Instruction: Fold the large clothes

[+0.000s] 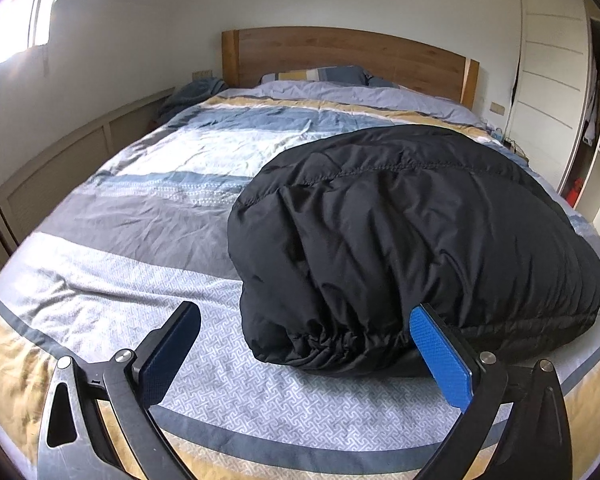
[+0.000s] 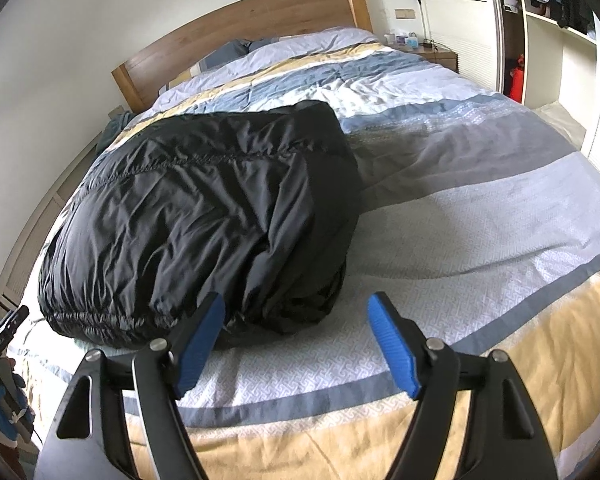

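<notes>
A black puffer jacket (image 1: pixel 412 232) lies as a thick folded bundle on the bed (image 1: pixel 148 208), towards the foot edge and roughly midway across, its long axis running from the foot edge up towards the wooden headboard (image 1: pixel 340 56). Its gathered elastic hem faces the foot edge, where both grippers wait.

The left gripper (image 1: pixel 304 340) stands wide open and holds nothing — its blue inner finger sits against or just in front of the hem, which of the two I cannot tell, and the other finger is well clear over bare cover. The near left corner of the bundle lies between them, just ahead.

The right gripper (image 2: pixel 296 332) is also open, somewhat narrower, and empty; its left finger overlaps the bundle's near right corner, while the other hangs over the striped cover.

Each hand flanks one near corner, about equally close. Any further fold would probably mean lifting the hem end towards the headboard, along that long axis.
</notes>
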The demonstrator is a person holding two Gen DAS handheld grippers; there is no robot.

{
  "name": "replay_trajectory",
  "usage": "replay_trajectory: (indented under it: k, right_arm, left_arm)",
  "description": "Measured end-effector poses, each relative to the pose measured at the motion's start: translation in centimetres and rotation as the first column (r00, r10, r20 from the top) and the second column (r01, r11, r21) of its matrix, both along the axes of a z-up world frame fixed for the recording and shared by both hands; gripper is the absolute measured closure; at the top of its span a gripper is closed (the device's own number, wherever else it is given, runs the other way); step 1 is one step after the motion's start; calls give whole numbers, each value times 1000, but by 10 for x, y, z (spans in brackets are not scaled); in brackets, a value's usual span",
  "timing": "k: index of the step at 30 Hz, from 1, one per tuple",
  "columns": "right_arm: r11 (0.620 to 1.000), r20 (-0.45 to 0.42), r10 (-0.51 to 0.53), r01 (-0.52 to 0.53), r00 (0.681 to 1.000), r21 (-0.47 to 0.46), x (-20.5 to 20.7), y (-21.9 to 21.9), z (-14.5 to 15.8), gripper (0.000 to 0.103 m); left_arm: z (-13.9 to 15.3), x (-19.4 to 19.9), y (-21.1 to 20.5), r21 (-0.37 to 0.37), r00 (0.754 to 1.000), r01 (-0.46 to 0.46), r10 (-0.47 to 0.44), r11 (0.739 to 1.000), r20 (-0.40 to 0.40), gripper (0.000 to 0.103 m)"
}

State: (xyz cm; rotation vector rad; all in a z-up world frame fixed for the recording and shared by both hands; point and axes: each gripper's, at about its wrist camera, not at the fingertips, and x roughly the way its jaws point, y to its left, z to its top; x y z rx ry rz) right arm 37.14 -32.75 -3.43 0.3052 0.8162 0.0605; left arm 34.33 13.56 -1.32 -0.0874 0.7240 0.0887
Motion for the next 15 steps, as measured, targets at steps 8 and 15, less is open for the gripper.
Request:
replay_trajectory:
  k: [8,15]
  right_arm:
    - [994,-2,-33,33,999,107,27,-25,2,25]
    - [924,-60,-11,33,998,381,74,-44,-26,24]
  left_arm:
    - [-7,17,31,-123,1000,19,-21,992,-15,1]
    - [-11,53,64,-283,998,27,-39,959,-39,1]
